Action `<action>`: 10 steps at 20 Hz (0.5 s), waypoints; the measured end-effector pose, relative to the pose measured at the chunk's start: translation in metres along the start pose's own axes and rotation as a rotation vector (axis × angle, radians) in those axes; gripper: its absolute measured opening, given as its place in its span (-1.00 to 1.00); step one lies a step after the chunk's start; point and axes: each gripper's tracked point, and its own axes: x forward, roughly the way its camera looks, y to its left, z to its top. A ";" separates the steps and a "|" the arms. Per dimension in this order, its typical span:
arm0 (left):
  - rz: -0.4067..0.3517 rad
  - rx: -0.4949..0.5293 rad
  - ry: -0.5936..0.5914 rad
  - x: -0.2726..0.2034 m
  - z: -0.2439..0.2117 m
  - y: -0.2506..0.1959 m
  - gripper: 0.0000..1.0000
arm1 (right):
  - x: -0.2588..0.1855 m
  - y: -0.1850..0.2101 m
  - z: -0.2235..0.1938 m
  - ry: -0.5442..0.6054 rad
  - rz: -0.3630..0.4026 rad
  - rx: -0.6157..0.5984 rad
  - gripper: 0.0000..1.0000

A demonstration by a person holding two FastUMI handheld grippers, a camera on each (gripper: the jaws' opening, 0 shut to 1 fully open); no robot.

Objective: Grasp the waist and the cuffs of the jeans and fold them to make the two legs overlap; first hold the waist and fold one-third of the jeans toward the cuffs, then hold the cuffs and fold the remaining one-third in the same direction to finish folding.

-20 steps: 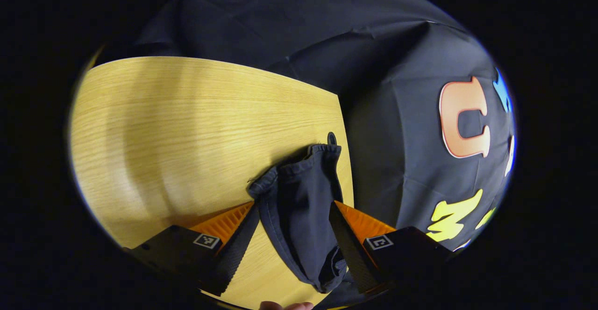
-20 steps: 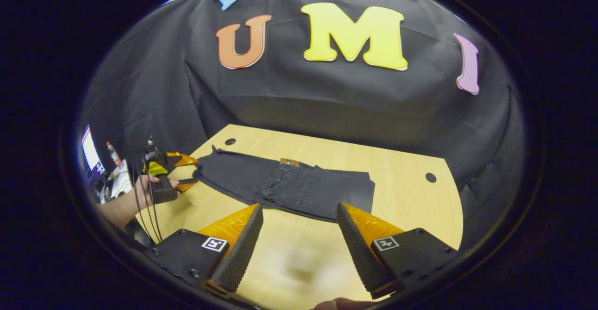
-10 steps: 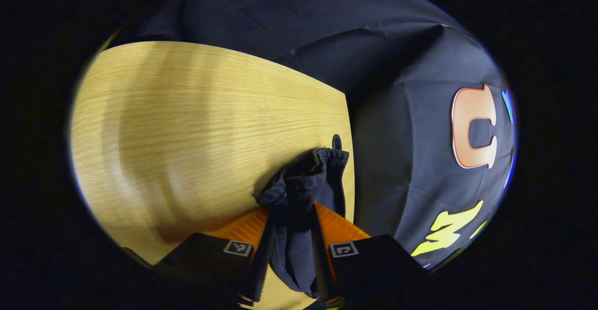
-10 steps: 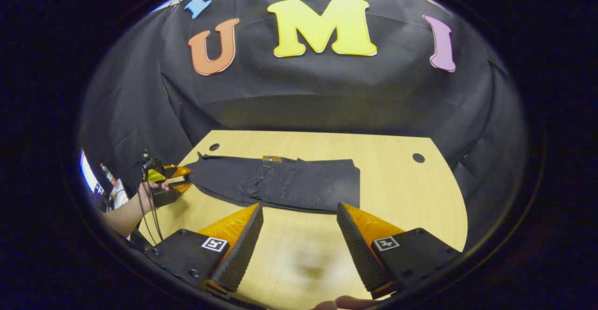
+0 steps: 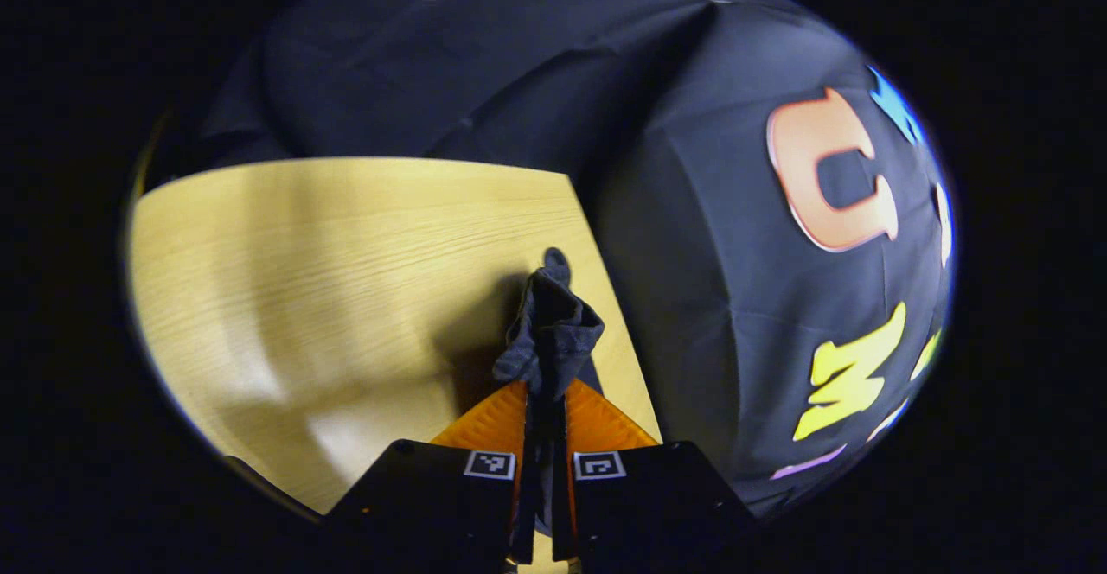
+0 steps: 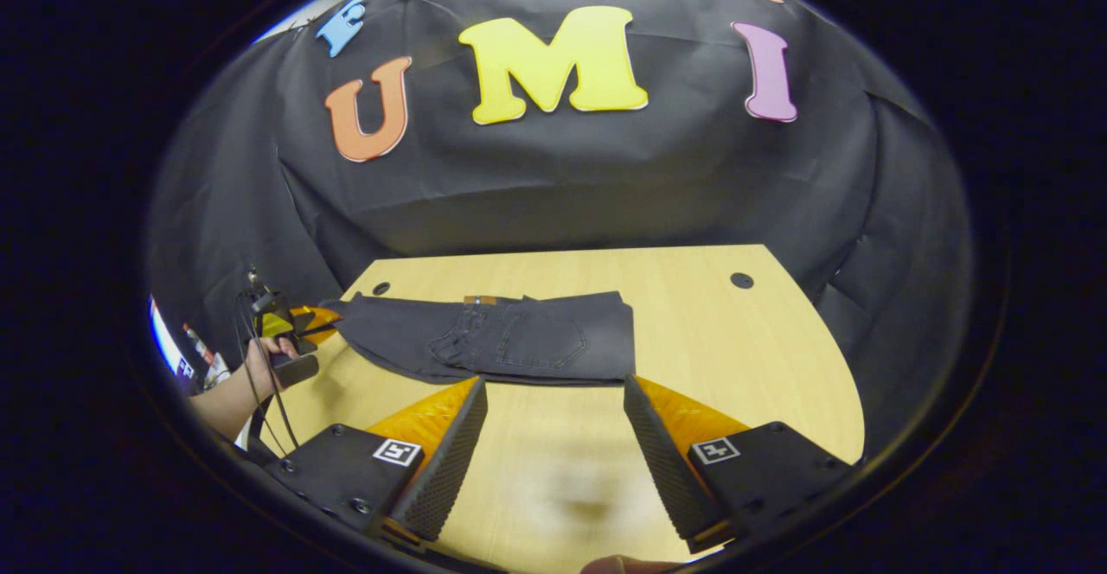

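Now left gripper [image 5: 545,423] pinching cuffs [image 5: 551,332], right gripper [image 6: 553,436] agape

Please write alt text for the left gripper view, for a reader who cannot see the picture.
The left gripper is shut on a bunched end of the dark jeans, which stick up between its two fingers. Beyond lies the light wooden table, with the booth's black cloth wall behind it and to the right.

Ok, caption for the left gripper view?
Left hand-held gripper shut on bunched jeans cuffs above the wooden table.
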 end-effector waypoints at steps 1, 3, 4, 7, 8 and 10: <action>-0.016 0.047 -0.006 -0.004 -0.001 -0.013 -0.78 | -0.005 -0.003 0.001 -0.009 -0.003 -0.001 0.99; -0.053 0.144 -0.013 -0.012 -0.008 -0.046 -0.78 | -0.015 -0.013 -0.001 -0.026 -0.012 -0.003 0.90; -0.070 0.204 -0.018 -0.017 -0.015 -0.066 -0.78 | -0.019 -0.019 -0.002 -0.035 -0.017 0.001 0.94; -0.133 0.369 -0.035 -0.020 -0.036 -0.124 -0.79 | -0.033 -0.038 -0.007 -0.054 -0.023 0.032 0.90; -0.162 0.431 -0.037 -0.024 -0.049 -0.147 -0.79 | -0.038 -0.045 -0.009 -0.061 -0.031 0.043 0.90; -0.222 0.543 -0.037 -0.036 -0.078 -0.189 -0.79 | -0.048 -0.064 -0.012 -0.073 -0.049 0.075 0.90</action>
